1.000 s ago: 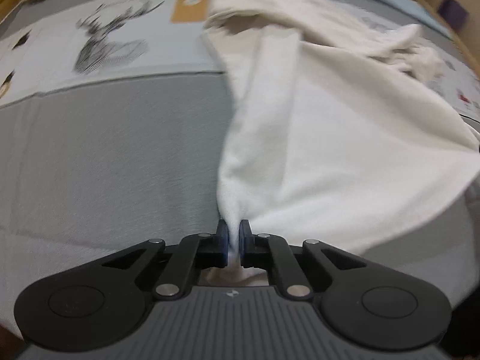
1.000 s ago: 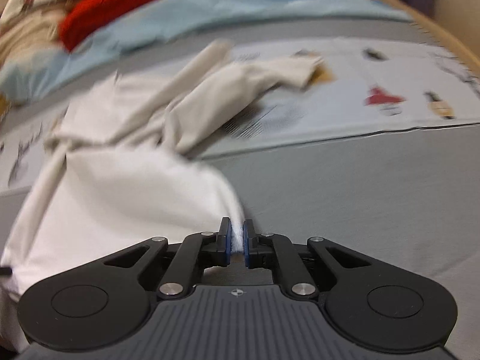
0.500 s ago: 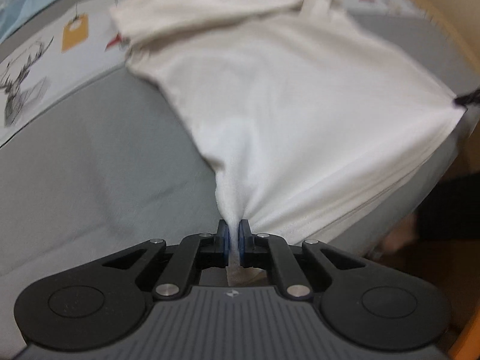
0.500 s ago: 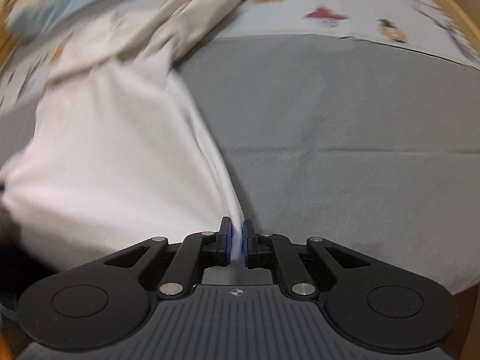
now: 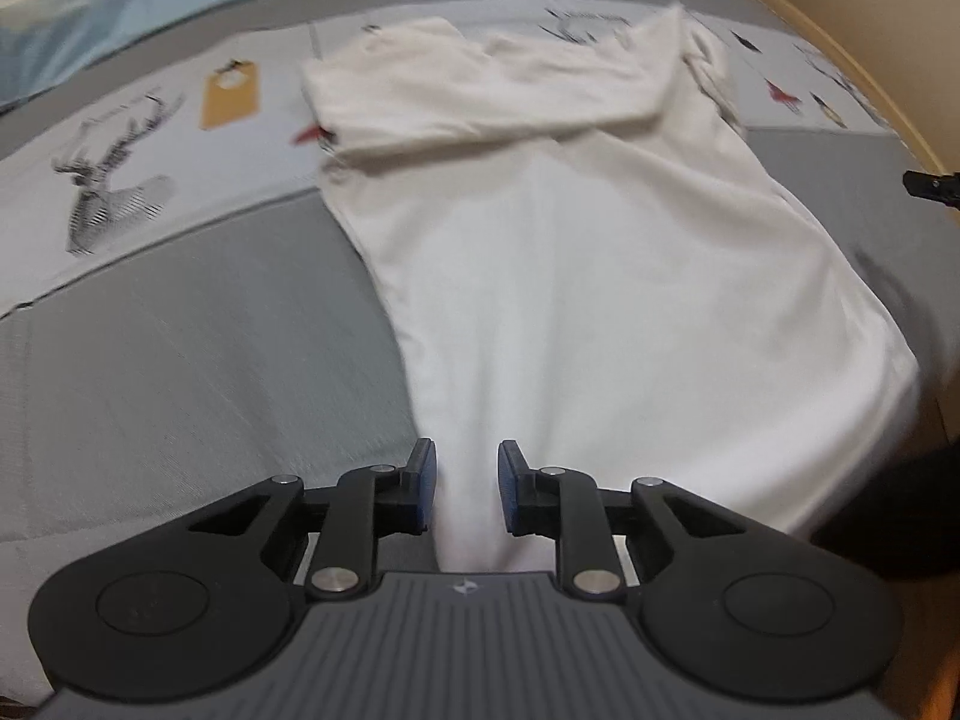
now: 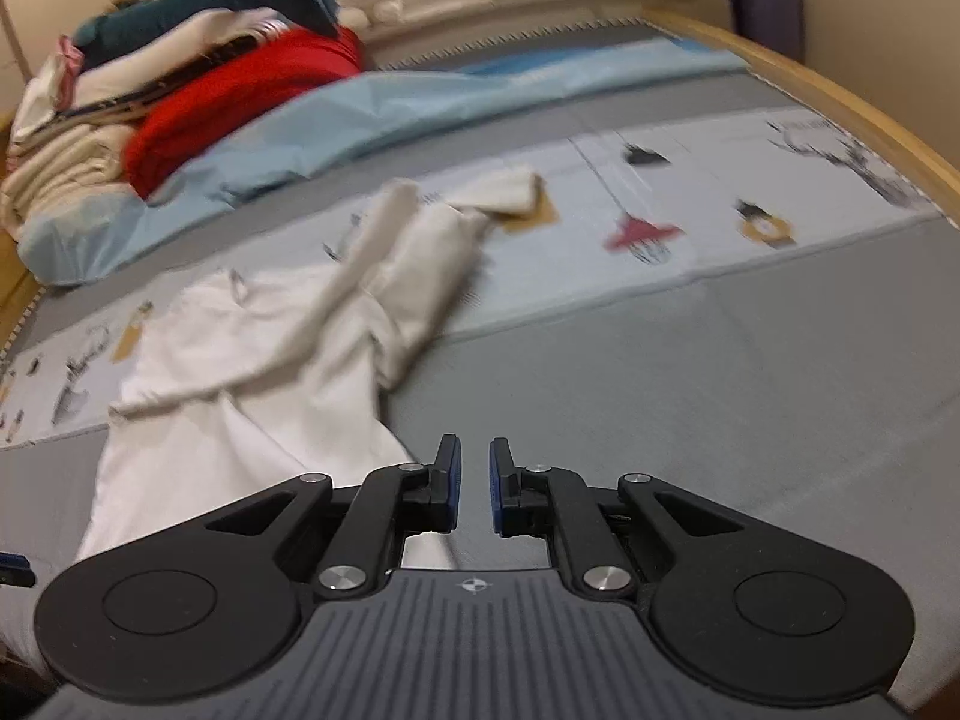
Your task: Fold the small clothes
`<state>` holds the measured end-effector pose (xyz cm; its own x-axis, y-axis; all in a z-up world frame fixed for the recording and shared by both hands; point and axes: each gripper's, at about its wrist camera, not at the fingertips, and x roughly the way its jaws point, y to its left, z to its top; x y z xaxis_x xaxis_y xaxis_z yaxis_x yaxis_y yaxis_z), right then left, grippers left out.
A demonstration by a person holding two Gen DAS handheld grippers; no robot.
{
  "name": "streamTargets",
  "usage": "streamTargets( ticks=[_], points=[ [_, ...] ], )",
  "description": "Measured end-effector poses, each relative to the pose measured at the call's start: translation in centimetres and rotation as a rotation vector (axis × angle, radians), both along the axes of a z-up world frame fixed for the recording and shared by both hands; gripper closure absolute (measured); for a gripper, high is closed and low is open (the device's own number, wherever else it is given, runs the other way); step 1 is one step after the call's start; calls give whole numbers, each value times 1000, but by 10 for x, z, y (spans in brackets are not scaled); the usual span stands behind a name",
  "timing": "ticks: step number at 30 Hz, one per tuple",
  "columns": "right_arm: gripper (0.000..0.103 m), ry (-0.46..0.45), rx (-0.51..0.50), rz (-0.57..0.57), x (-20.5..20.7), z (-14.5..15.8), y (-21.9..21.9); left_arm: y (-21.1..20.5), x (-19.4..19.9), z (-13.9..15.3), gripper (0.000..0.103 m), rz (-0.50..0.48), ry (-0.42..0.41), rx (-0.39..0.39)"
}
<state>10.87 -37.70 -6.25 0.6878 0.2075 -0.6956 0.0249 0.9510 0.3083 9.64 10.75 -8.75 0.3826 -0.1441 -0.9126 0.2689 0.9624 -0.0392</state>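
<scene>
Both grippers' fingers apart; white garment (image 5: 588,300) lies lengthwise, sleeves at far end.

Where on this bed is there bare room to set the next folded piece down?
Free: the grey cover right of the white garment, out to the wooden bed edge, and the grey stretch left of the garment below the printed band. Crowded: the far left corner, with the clothes pile and blue sheet.
</scene>
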Motion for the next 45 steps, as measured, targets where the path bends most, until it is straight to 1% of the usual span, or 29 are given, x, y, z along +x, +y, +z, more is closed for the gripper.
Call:
streamTargets(
  ticks=[4, 7, 10, 11, 13, 15, 18, 20, 22, 26, 28, 29, 32, 33, 34, 35, 36, 37, 40, 43, 44, 45],
  points=[
    [93, -31, 91, -3, 23, -5, 25, -2, 15, 1, 79, 42, -51, 4],
    [93, -36, 162, -2, 41, -10, 48, -3, 21, 9, 79, 65, -138, 2],
    [93, -27, 217, -8, 61, -18, 72, -15, 29, 20, 80, 79, -244, 3],
    [93, -26, 232, -21, 69, -21, 80, -21, 32, 25, 80, 74, -279, -9],
    [93, -23, 263, -58, 80, -27, 91, -37, 44, 35, 81, 41, -320, -44],
    [93, -16, 279, -90, 86, -33, 99, -64, 61, 45, 81, -28, -376, -29],
    [93, 57, 247, -125, 96, -46, 103, -108, 94, 48, 81, -127, -420, -30],
    [93, 106, 232, -139, 100, -56, 98, -135, 117, 38, 80, -158, -428, -43],
    [93, 177, 169, -143, 105, -67, 96, -157, 139, 21, 80, -165, -405, -60],
    [93, 319, 90, -126, 108, -88, 93, -196, 175, -18, 78, -181, -341, -71],
    [93, 337, 77, -106, 110, -94, 96, -213, 190, -33, 71, -202, -320, -59],
    [93, 335, 60, -97, 112, -95, 99, -218, 194, -40, 65, -210, -313, -50],
    [93, 332, 9, -71, 115, -96, 109, -231, 205, -60, 65, -226, -288, -42],
    [93, 332, 2, -69, 115, -95, 111, -231, 207, -64, 69, -233, -283, -38],
    [93, 333, -1, -69, 116, -95, 112, -230, 209, -67, 78, -240, -283, -27],
    [93, 334, -3, -70, 117, -96, 112, -229, 211, -68, 95, -240, -292, -8],
    [93, 334, -5, -71, 118, -96, 113, -221, 213, -65, 96, -227, -297, 3],
    [93, 334, -10, -69, 119, -96, 114, -212, 217, -61, 97, -203, -302, -3],
    [93, 330, -39, -56, 120, -97, 115, -164, 227, -35, 97, -91, -341, -22],
    [93, 331, -61, -47, 122, -96, 118, -85, 233, -6, 97, 87, -386, -11],
    [93, 332, -64, -47, 122, -96, 119, -52, 233, 0, 97, 157, -393, -3],
    [93, 334, -68, -45, 123, -96, 119, -11, 232, 5, 97, 253, -390, 17]
  ],
)
